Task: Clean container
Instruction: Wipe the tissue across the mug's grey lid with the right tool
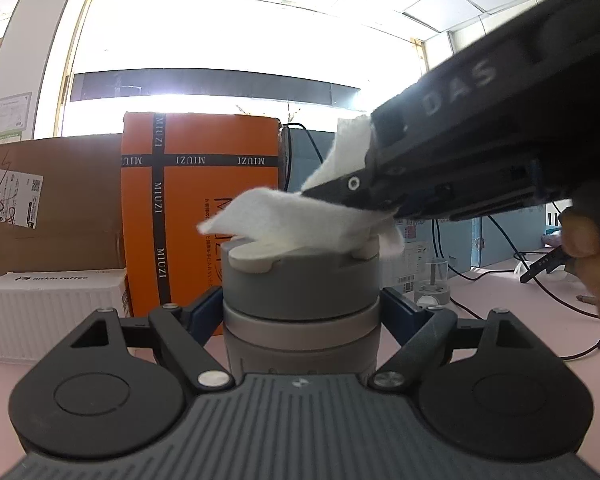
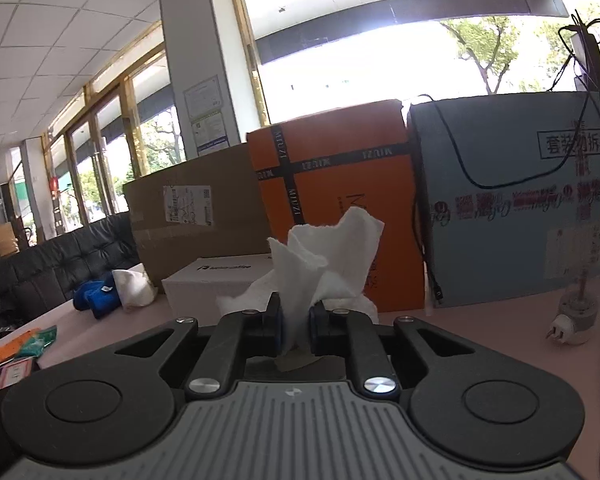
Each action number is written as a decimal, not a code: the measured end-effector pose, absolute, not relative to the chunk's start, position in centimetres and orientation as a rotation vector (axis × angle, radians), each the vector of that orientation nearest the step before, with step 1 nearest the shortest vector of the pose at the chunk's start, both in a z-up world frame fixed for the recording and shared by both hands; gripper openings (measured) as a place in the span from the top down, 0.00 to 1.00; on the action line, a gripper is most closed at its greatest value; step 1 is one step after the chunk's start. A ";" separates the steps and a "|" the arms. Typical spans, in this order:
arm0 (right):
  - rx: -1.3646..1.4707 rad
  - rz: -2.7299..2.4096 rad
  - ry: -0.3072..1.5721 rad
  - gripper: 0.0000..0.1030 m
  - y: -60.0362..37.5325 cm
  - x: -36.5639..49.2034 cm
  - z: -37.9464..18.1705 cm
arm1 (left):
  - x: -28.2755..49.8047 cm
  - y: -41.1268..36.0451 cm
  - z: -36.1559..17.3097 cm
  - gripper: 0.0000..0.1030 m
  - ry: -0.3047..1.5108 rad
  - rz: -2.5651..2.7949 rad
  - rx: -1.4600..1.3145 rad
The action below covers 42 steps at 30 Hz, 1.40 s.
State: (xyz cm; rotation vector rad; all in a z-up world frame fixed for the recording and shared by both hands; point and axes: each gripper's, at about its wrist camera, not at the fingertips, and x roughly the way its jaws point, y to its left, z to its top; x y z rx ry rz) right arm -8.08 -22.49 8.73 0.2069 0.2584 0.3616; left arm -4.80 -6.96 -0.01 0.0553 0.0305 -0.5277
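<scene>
The grey lidded container (image 1: 302, 300) stands upright on the pink bench (image 1: 500, 312), clamped at its sides by the left gripper (image 1: 302, 308). A white paper towel (image 1: 300, 224) lies across its pale lid, pinched between the fingers of the right gripper (image 2: 296, 328), which reaches in from the right. This looks like the wiping step, at the lid. Next the towel probably needs pressing flat and sweeping round the top while the left holds firm. Behind stand an orange MIUZI box (image 1: 200, 208), a brown carton (image 1: 52, 200) and a white coffee box (image 1: 52, 304); loose cables (image 1: 512, 248) trail right, none blocking the wipe.
</scene>
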 end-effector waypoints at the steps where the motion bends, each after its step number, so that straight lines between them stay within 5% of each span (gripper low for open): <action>1: 0.206 0.379 0.261 0.87 -22.3 -8.2 8.7 | -4.8 -6.9 0.0 0.21 0.031 -0.527 0.054; 30: 0.308 0.434 0.255 0.87 -22.3 -8.7 8.1 | -1.8 -5.8 0.2 0.21 0.037 -0.527 0.046; 42: 0.629 0.388 0.187 0.87 -28.9 -8.6 5.4 | -4.1 -7.2 0.8 0.16 0.065 -0.447 0.075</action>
